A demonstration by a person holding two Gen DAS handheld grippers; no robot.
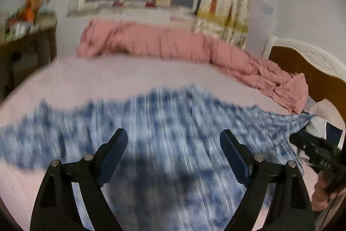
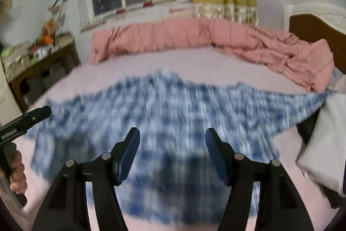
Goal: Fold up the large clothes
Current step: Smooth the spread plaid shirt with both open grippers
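Blue-white garment [image 1: 164,133], blurred, maybe a shirt, lies across the bed [image 1: 108,73]; left gripper [image 1: 173,140] and right gripper [image 2: 172,140] hover spread above it.

The left gripper [image 1: 173,138] points forward with its two fingers [image 1: 114,153] spread wide apart and nothing between them. The right gripper [image 2: 172,136] is held the same way, fingers [image 2: 129,151] parted and empty. In the left wrist view the right gripper's black body shows at the far right edge, with the person's right hand [image 1: 322,194] wrapped around its handle. In the right wrist view the left hand [image 2: 16,172] grips the left gripper's handle at the left edge.
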